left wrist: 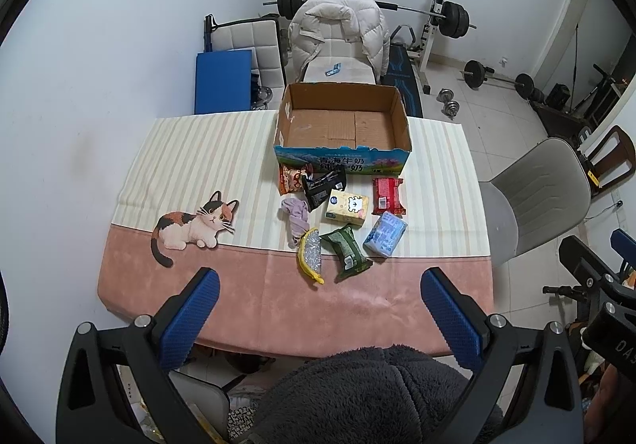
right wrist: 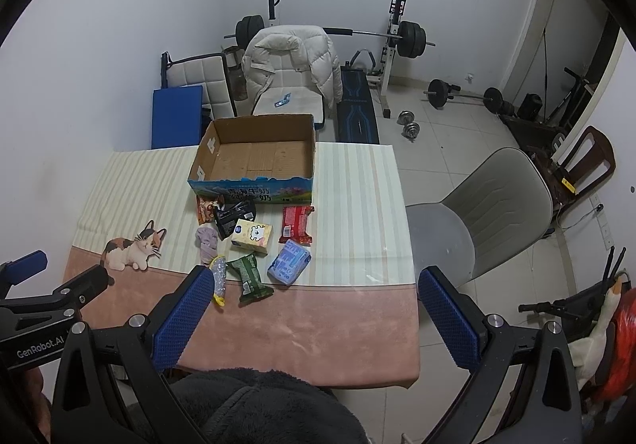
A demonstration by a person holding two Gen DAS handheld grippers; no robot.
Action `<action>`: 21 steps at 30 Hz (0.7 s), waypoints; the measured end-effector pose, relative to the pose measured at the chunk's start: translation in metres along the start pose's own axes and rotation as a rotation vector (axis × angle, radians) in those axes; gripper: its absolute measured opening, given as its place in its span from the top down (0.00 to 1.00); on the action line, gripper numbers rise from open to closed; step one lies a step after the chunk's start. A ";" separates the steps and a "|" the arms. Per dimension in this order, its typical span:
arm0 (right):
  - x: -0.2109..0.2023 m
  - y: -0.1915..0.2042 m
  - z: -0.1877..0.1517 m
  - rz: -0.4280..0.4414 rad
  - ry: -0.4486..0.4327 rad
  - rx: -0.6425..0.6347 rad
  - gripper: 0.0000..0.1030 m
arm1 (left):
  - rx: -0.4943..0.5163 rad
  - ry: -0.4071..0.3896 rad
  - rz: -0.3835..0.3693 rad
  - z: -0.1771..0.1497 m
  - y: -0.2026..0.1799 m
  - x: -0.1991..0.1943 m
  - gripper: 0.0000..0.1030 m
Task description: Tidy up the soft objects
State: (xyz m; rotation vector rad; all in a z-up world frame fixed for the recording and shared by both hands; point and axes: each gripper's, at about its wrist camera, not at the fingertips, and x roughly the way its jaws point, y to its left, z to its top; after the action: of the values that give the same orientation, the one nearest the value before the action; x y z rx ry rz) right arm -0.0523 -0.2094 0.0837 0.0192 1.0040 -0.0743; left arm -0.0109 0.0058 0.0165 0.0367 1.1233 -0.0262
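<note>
An empty cardboard box [left wrist: 342,122] [right wrist: 254,154] stands at the table's far side. In front of it lie several soft items: an orange snack bag [left wrist: 289,177], a black pouch [left wrist: 320,185], a yellow tissue pack [left wrist: 347,208] [right wrist: 253,236], a red pack [left wrist: 387,195] [right wrist: 296,229], a blue pack [left wrist: 385,234] [right wrist: 289,266], a green pack [left wrist: 346,252] [right wrist: 248,277], a purple cloth [left wrist: 296,219] [right wrist: 207,245] and a yellow-edged silver pouch [left wrist: 310,255] [right wrist: 218,277]. My left gripper [left wrist: 318,301] and right gripper [right wrist: 314,305] are open and empty, held above the table's near edge.
The table [left wrist: 278,297] has a pink and striped cloth with a cat print [left wrist: 194,225]. A grey chair [left wrist: 532,197] [right wrist: 489,213] stands at its right. A chair with a white jacket [left wrist: 338,30] and gym weights are behind. Grey fleece clothing [left wrist: 369,388] is below the grippers.
</note>
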 end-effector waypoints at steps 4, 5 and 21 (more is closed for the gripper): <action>0.000 0.000 0.000 0.002 0.000 0.000 0.00 | -0.001 -0.002 0.000 -0.001 0.000 -0.002 0.00; -0.001 0.000 0.000 0.002 0.000 -0.001 0.00 | 0.000 -0.002 -0.001 0.000 0.000 -0.001 0.00; -0.002 0.002 0.000 0.003 -0.009 -0.007 0.00 | -0.005 -0.004 -0.005 -0.003 -0.002 0.003 0.00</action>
State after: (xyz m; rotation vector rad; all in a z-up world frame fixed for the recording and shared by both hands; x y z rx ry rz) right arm -0.0530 -0.2071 0.0857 0.0137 0.9951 -0.0681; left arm -0.0118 0.0035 0.0122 0.0299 1.1192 -0.0278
